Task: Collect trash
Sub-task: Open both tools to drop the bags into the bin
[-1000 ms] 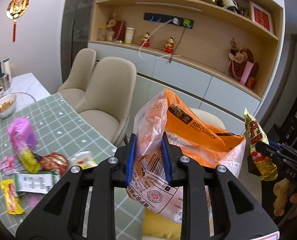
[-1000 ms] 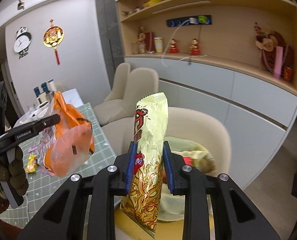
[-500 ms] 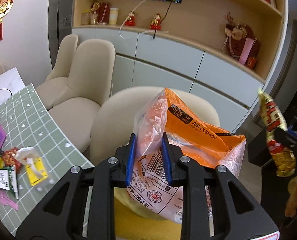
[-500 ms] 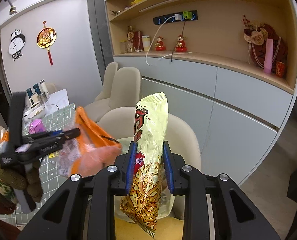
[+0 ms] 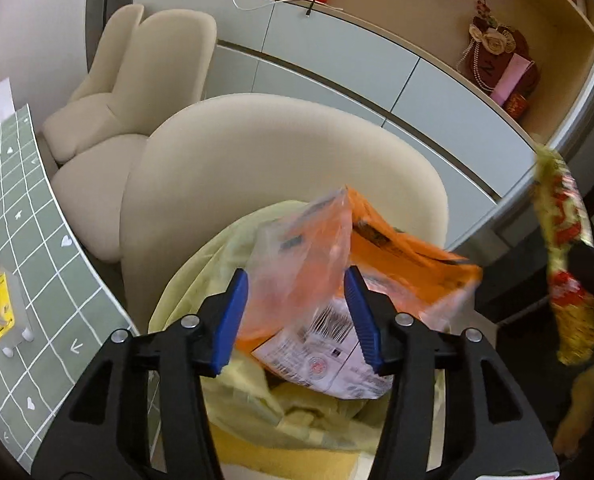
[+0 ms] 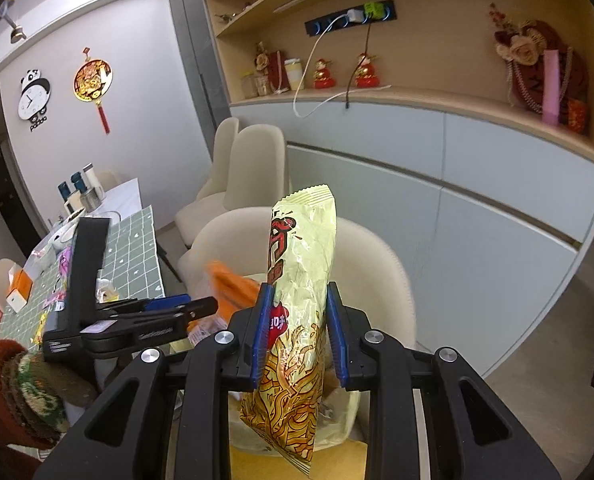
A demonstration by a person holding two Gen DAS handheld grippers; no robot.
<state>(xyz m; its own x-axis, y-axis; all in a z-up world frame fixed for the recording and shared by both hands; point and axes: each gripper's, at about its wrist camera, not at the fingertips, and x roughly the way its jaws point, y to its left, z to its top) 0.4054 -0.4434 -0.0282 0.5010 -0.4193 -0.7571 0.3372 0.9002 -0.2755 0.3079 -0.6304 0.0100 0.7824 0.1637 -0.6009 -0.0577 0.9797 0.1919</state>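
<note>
Dropping orange bag [image 5: 381, 264] over yellow liner [image 5: 297, 412]; left jaws just opened; right jaws pinching snack packet [image 6: 297, 312]; beige chair [image 5: 257, 152] behind.

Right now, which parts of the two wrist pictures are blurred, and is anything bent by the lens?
Left wrist view: the orange bag is smeared by motion, and so is the snack packet at the right edge. Right wrist view: that packet is sharp; the orange bag is a blur. Both views: cabinet lines bow, corners go dark.

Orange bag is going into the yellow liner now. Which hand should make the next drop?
Right, probably. The right gripper is clamped on the tall gold foil snack packet, above the yellow bin liner. The left gripper has just been opening; the orange plastic bag sits loose between its pads.
</note>
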